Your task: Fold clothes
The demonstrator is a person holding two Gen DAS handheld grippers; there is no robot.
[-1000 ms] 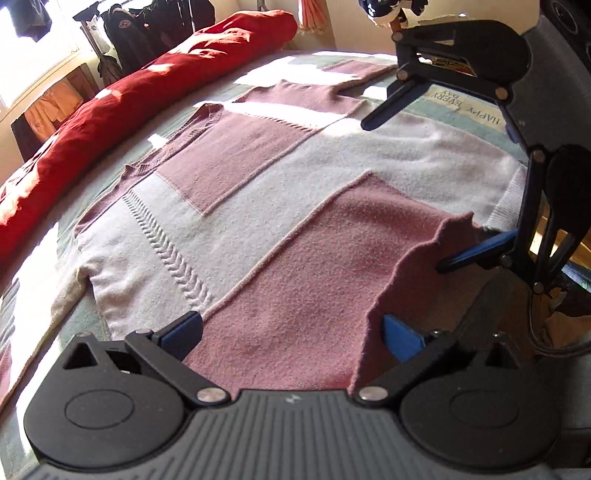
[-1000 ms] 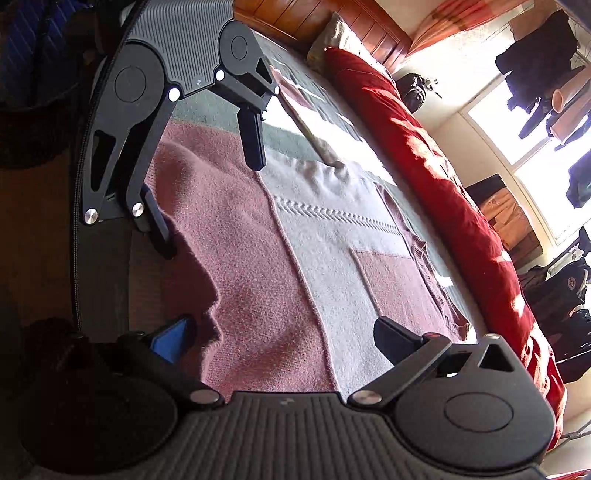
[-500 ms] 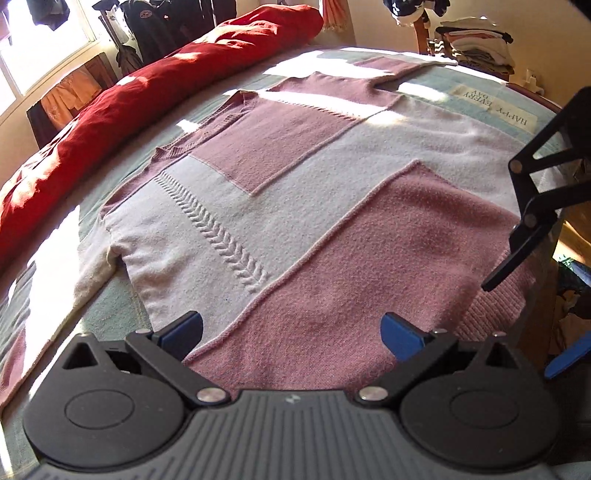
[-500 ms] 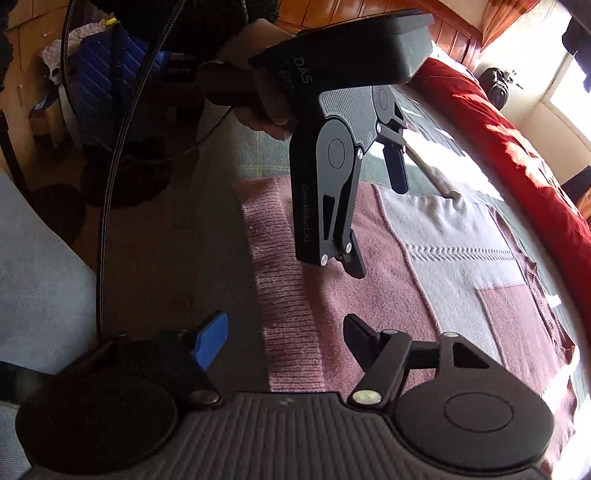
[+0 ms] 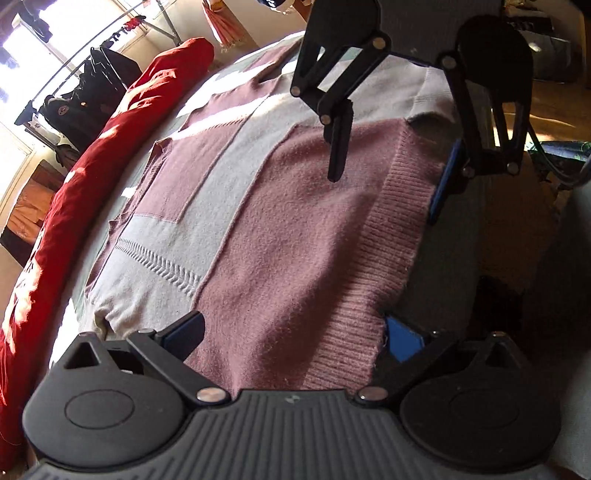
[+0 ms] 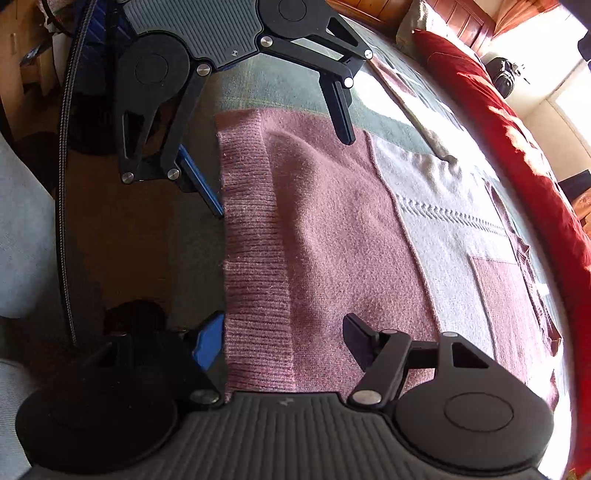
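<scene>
Sweater (image 5: 280, 206) flat on bed (image 6: 266, 88), ribbed hem (image 6: 255, 258) at near edge. Left gripper (image 5: 295, 334) and right gripper (image 6: 280, 334) both straddle hem, fingers spread, not pinching. Red duvet (image 5: 110, 147) along far side.

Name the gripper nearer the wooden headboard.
Left. The left gripper sits at the headboard end of the sweater hem; the right gripper is at the opposite end.

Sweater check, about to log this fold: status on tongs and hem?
Both tongs open, left tongs and right tongs straddling the ribbed hem. Sweater flat on bed. Nothing in the way.
</scene>
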